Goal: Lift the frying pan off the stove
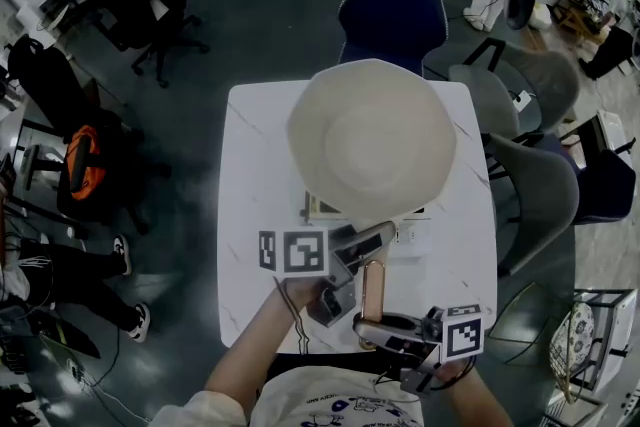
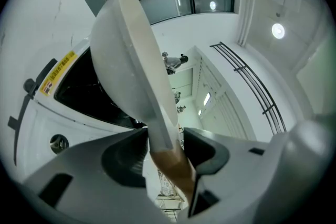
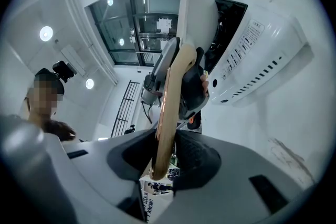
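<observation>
Head view puts the frying pan (image 1: 372, 137) over the stove (image 1: 318, 209) on the table (image 1: 250, 165); left claw (image 1: 362, 241) and right claw (image 1: 372, 323) both clench its wooden handle (image 1: 373, 287). Rigid and probably front-heavy, it should handle best gripped near the pan end.

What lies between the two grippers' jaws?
Only a bare stretch of the wooden pan handle, gripped by the left gripper and right gripper; the head view shows it.
</observation>
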Demonstrator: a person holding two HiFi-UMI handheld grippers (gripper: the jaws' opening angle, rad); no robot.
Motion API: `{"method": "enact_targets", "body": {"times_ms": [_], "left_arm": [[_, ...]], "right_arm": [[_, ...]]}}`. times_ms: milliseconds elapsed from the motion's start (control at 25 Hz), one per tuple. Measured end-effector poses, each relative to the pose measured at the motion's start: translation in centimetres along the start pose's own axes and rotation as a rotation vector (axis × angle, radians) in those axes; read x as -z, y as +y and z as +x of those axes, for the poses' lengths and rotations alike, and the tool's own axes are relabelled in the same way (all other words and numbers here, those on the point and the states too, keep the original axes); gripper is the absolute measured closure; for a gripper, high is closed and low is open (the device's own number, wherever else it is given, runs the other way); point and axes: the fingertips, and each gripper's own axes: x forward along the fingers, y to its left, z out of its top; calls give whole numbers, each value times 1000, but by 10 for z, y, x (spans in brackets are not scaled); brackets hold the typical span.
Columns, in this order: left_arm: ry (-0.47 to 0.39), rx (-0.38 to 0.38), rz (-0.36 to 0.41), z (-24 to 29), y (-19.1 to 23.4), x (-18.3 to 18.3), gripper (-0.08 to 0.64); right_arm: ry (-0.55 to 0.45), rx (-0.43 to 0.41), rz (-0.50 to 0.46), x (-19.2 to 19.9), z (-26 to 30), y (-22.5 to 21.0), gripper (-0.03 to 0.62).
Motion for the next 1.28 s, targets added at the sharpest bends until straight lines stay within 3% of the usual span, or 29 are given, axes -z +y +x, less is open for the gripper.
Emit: {"method": "enact_targets", "body": {"times_ms": [560, 1280], "left_arm": [[-87, 33, -156, -1, 4, -5, 383], [-138, 51, -176, -5, 0, -11, 385]], "right_arm": [[6, -4, -1, -1, 1, 1, 471], [11, -20, -16, -4, 8, 10, 468]]}}
